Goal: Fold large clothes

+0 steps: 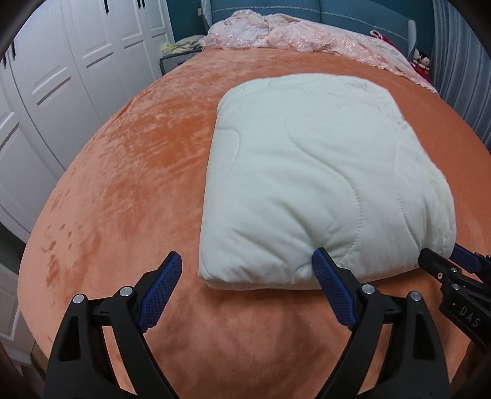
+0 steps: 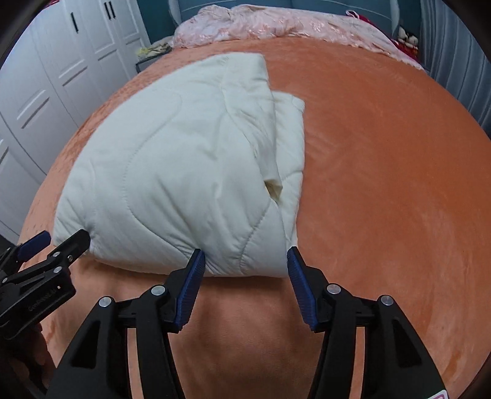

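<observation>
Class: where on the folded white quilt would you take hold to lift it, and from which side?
Grip the folded white quilt at its thick near edge, coming low from the near side of the orange bedspread; layers look bunched there, while the far right flap lies loose.

From my feed, the folded quilt (image 1: 322,172) was cream-white, stitched in wavy curving lines. It lay on an orange plush bedspread (image 1: 129,172) with a patchy sheen. My left gripper (image 1: 245,270) and right gripper (image 2: 244,259) were black with blue ribbed pads. Behind, I saw pale pink lacy fabric (image 1: 276,33), a teal headboard (image 1: 337,10) and white wardrobe doors (image 1: 61,67) with dark handles.
</observation>
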`<action>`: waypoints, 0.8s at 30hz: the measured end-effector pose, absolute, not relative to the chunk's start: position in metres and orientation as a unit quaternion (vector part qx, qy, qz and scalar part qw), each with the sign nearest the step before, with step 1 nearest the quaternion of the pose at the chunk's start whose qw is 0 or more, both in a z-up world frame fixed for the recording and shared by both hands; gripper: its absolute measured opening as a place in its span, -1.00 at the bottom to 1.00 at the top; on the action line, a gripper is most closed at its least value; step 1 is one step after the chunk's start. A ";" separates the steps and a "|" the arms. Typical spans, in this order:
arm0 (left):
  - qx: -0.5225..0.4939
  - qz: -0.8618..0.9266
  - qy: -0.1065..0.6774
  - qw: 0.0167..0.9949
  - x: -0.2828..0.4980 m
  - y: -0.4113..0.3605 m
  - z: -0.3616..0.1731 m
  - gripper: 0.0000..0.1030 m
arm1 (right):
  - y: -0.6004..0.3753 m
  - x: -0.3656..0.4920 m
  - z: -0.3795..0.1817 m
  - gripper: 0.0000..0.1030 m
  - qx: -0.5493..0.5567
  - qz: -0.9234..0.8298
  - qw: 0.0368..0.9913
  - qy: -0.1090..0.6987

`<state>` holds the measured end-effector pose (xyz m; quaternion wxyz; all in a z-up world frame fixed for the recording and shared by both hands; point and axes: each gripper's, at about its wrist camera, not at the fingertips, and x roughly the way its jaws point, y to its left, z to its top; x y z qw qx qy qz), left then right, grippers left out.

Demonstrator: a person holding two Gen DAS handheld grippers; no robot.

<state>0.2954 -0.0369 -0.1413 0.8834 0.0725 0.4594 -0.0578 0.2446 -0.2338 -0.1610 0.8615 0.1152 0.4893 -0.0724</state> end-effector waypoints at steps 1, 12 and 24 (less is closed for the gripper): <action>0.068 -0.051 0.465 0.881 0.296 -0.034 -0.143 0.64 | -0.235 0.243 -0.161 -0.01 0.124 -0.078 0.856 0.497; 0.024 -0.067 0.431 0.900 0.225 -0.006 -0.112 0.64 | -0.190 0.161 -0.106 0.34 0.072 -0.084 0.900 0.421; 0.046 -0.079 0.416 0.905 0.144 -0.012 -0.124 0.74 | -0.179 0.079 -0.117 0.65 0.066 -0.108 0.909 0.398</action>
